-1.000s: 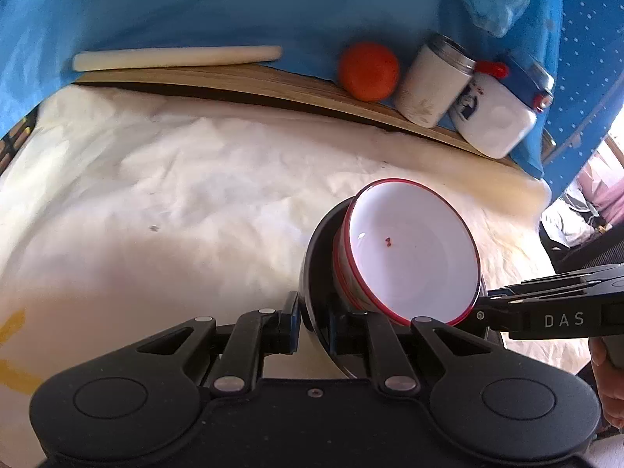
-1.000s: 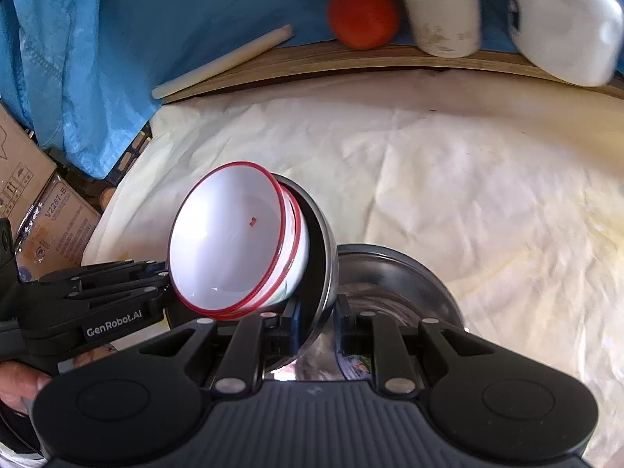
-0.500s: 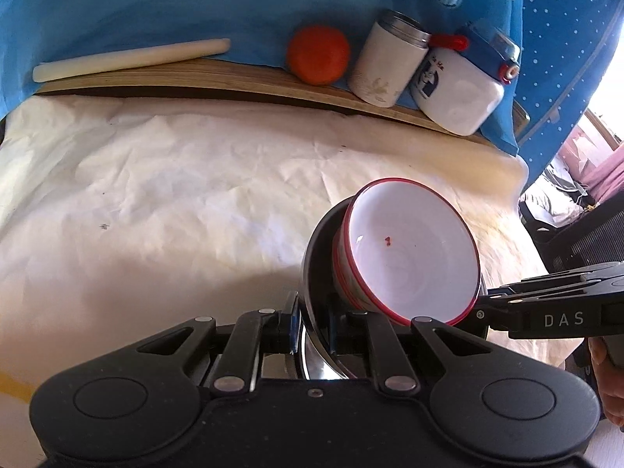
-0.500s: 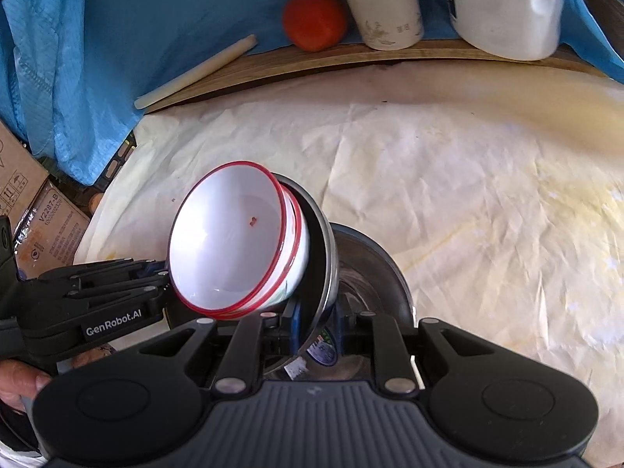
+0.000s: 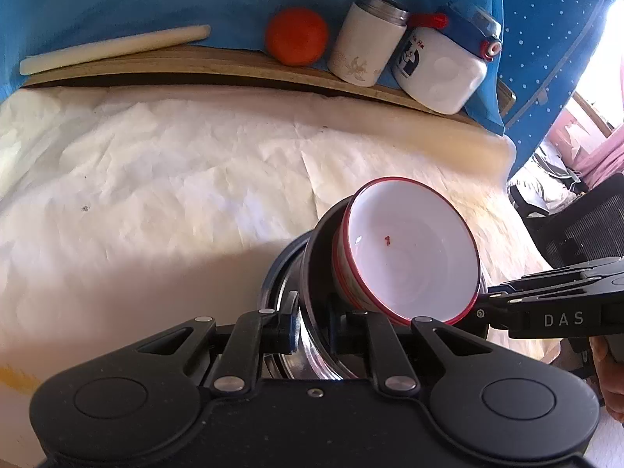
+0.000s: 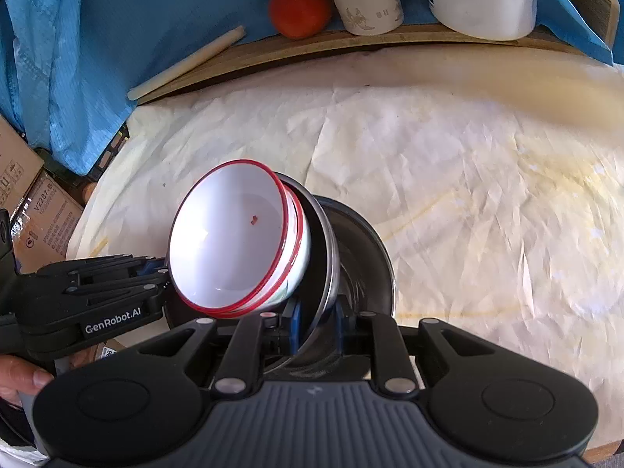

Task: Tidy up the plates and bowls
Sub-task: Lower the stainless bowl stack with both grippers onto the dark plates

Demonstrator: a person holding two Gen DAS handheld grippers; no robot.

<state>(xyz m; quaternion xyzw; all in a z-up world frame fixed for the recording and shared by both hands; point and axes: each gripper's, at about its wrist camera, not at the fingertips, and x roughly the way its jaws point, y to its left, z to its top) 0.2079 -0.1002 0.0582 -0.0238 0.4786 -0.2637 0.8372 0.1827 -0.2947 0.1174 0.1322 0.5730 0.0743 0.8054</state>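
Two nested white bowls with red rims (image 5: 409, 249) sit in a steel bowl (image 5: 318, 273), all tilted. My left gripper (image 5: 312, 323) is shut on the steel bowl's rim at one side. My right gripper (image 6: 316, 323) is shut on the same rim (image 6: 327, 249) at the other side, with the white bowls (image 6: 234, 241) to its left. A second steel dish (image 6: 370, 249) lies just beneath the stack on the table; it also shows in the left wrist view (image 5: 277, 273). Whether the stack touches it is unclear.
Cream paper covers the table (image 5: 156, 179). On a wooden ledge at the back stand an orange ball (image 5: 296, 41), a white canister (image 5: 366, 54), a white jar (image 5: 440, 66) and a pale stick (image 5: 113, 46). Cardboard boxes (image 6: 35, 218) lie left of the table.
Both grippers have carried the tilted bowl stack back toward the near edge and lower. The second steel dish has come into view beneath it.
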